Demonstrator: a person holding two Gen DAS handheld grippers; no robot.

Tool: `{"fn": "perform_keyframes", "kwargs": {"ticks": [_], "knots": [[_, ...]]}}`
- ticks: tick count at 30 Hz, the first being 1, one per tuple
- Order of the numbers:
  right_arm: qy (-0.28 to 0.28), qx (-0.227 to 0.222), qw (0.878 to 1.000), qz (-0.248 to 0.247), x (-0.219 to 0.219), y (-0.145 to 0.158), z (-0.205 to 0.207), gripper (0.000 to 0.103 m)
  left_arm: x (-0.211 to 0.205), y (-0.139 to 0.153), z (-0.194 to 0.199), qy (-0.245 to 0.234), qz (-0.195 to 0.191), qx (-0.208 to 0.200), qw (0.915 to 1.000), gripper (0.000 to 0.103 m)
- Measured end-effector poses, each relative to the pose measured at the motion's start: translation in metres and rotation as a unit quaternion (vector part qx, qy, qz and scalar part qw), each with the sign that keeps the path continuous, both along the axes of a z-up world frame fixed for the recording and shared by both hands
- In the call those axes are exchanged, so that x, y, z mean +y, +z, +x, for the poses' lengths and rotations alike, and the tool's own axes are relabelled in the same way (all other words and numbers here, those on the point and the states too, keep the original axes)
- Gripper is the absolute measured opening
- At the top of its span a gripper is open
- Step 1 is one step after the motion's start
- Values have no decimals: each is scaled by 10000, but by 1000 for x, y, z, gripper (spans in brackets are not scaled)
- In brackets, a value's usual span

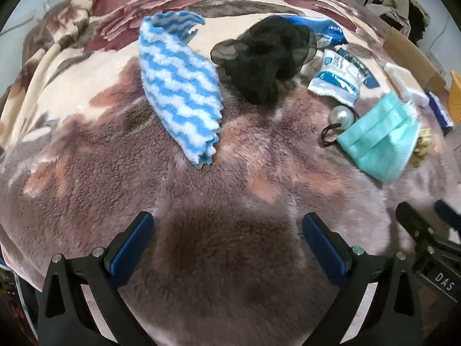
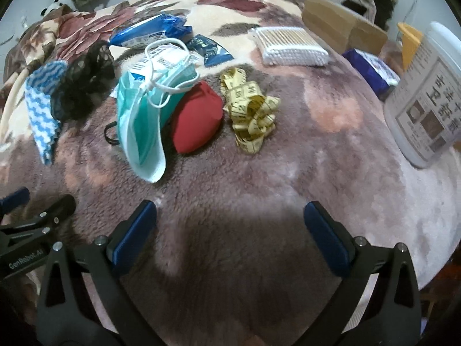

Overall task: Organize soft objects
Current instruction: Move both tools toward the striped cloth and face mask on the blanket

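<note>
On the floral fleece blanket (image 1: 86, 173) lie a blue-and-white wavy cloth (image 1: 178, 86), a black mesh scrunchie (image 1: 265, 57) and a teal face mask (image 1: 380, 141) next to a pearl hair tie (image 1: 340, 116). The right wrist view shows the mask (image 2: 141, 118), a red soft pouch (image 2: 198, 118), a yellow tape measure (image 2: 250, 109), the scrunchie (image 2: 83, 86) and the cloth (image 2: 43, 106). My left gripper (image 1: 227, 230) is open and empty, short of the cloth. My right gripper (image 2: 230, 219) is open and empty, short of the mask and pouch.
Blue wipe packets (image 2: 149, 30) and a small blue sachet (image 2: 213, 49) lie behind the mask. A cotton swab box (image 2: 291, 46), cardboard boxes (image 2: 343, 26), a purple pack (image 2: 371, 69) and a white tub (image 2: 426, 95) stand at the right.
</note>
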State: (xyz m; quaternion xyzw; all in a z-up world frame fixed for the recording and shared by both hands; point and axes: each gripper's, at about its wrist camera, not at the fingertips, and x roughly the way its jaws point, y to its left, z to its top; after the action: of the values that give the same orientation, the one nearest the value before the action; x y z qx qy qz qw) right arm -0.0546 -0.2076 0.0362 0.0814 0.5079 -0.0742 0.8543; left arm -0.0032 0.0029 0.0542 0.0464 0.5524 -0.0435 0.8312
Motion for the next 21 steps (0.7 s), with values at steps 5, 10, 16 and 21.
{"fn": "perform_keyframes", "kwargs": {"ticks": [5,10,16,21], "knots": [[-110,15,9998,167,-9,26,2,103,2,30,4,-36,-80,-100,9999,103],[-67,61,9997,237,-10,41,7,103,-3,38,3,-73,-109,21,9999,103],[60,186,9995,265,-4,46,13,103,-8,31,-2,-88,-52,54,9999,103],[107,166,9994,288,-2,48,14,103,-5,30,-4,-47,-45,24,10000,103]]}}
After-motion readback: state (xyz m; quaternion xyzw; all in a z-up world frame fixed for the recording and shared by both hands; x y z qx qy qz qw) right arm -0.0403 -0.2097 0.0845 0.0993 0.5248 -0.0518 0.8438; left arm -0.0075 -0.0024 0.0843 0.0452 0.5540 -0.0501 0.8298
